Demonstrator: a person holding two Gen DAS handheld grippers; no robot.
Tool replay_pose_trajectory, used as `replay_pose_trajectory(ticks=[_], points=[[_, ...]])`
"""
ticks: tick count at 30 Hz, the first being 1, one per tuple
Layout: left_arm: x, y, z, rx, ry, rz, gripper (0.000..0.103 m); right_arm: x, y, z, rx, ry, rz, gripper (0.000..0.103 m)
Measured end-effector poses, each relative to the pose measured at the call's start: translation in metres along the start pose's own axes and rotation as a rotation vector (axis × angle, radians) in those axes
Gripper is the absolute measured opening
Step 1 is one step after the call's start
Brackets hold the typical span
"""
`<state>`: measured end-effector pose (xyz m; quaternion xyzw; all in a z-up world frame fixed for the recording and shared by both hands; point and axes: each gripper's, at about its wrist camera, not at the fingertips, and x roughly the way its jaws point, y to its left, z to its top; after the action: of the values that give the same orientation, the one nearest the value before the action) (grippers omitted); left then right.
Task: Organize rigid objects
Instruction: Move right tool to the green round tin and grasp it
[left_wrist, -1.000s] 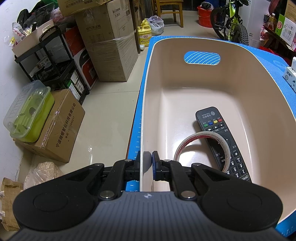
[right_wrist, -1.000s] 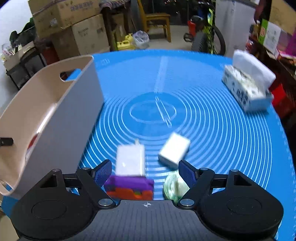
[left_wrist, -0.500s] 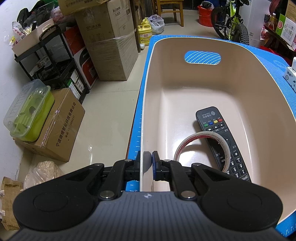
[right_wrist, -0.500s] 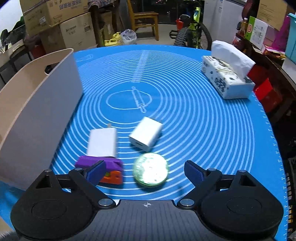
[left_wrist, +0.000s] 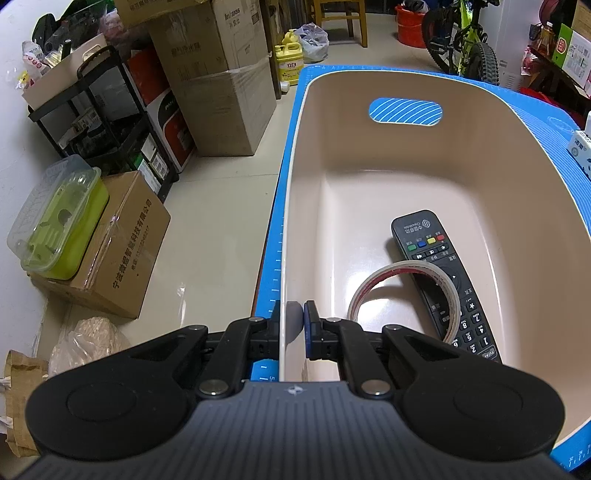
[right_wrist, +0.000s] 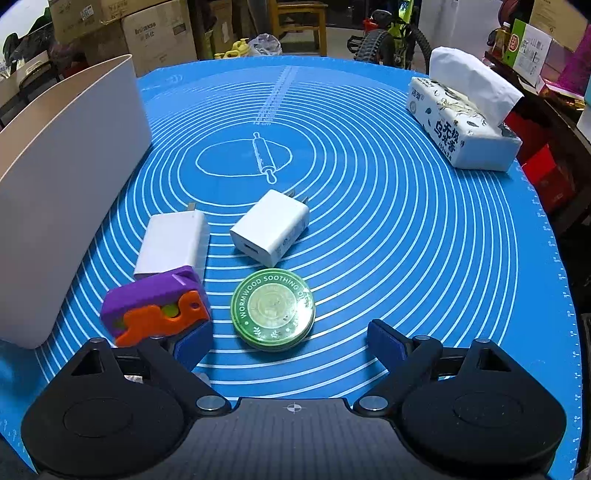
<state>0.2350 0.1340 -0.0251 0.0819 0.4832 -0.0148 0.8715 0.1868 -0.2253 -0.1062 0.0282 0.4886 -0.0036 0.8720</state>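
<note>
My left gripper is shut on the near-left wall of the beige bin. Inside the bin a black remote lies with a tape roll leaning on it. On the blue mat, my right gripper hangs low with its jaws wide and closing slightly. A round green tin lies just ahead between the fingers, untouched. The left finger sits against a purple and orange toy. Two white chargers lie beyond them.
The bin's outer wall rises at the mat's left. A tissue pack sits at the far right of the mat. Left of the table are cardboard boxes, a black shelf and a green lidded container on the floor.
My right gripper has come down and nearer to the mat, so the tin now lies between its fingers. The left gripper and the bin have not moved.
</note>
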Motion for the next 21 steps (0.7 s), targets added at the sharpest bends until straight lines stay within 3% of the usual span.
replay_pose_trajectory(ticks=[11, 18, 21], points=[[-0.001, 0.0, -0.002, 0.012, -0.016, 0.007, 0.012, 0.0, -0.006, 0.0, 0.026, -0.034, 0.021, 0.078], [0.0, 0.0, -0.006, 0.031, -0.028, -0.006, 0.012, -0.003, 0.004, -0.001, -0.012, -0.054, 0.03, 0.056], [0.0, 0.001, -0.005, 0.016, -0.023, -0.01, 0.012, -0.004, 0.012, -0.001, -0.057, -0.063, 0.004, 0.054]])
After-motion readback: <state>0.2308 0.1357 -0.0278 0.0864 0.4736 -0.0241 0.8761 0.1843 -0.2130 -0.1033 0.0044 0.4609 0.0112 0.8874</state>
